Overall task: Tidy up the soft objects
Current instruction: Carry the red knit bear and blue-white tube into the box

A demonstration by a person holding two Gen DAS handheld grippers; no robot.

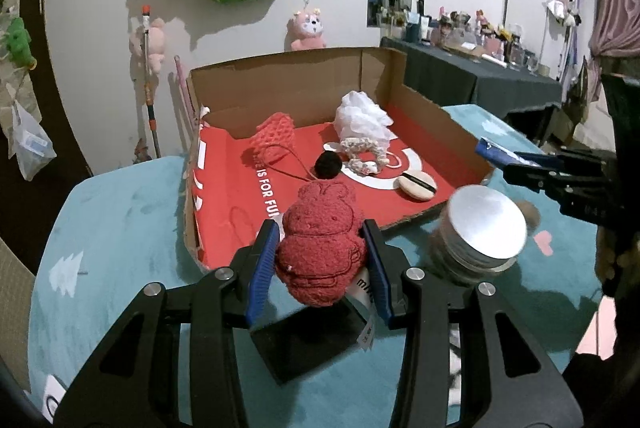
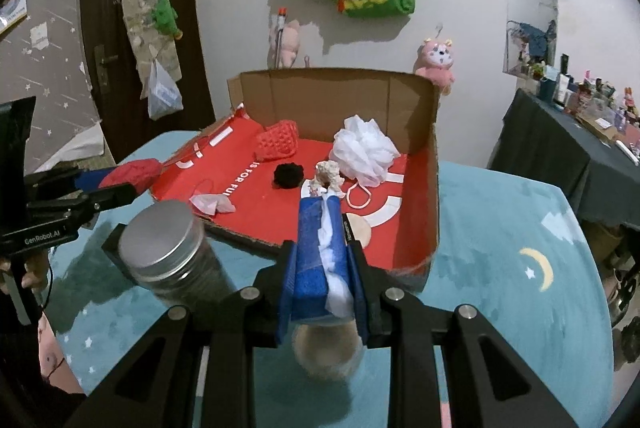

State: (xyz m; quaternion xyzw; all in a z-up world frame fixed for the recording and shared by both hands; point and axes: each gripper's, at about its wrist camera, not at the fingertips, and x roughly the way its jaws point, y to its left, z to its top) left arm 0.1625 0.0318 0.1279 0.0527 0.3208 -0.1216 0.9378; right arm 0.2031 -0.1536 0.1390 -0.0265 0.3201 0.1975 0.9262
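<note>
My left gripper (image 1: pixel 320 248) is shut on a red fuzzy plush toy (image 1: pixel 320 244) with a white tag, held above the table just before the front edge of the open cardboard box (image 1: pixel 296 88). My right gripper (image 2: pixel 324 252) is shut on a thin white soft piece (image 2: pixel 334 268), over the box's front edge; a pale round thing hangs blurred below it. In the box's red bottom lie a red knitted pouch (image 1: pixel 276 136), a white mesh puff (image 1: pixel 360 120), a black pompom (image 1: pixel 328 166), a cream crochet piece (image 1: pixel 364 152) and a beige powder puff (image 1: pixel 416 184).
A glass jar with a silver lid (image 1: pixel 484 224) stands on the teal table cover (image 1: pixel 120 228) right of the left gripper; it also shows in the right wrist view (image 2: pixel 168 240). A black block (image 1: pixel 304 344) sits under the left gripper. A crumpled pink tissue (image 2: pixel 212 204) lies in the box.
</note>
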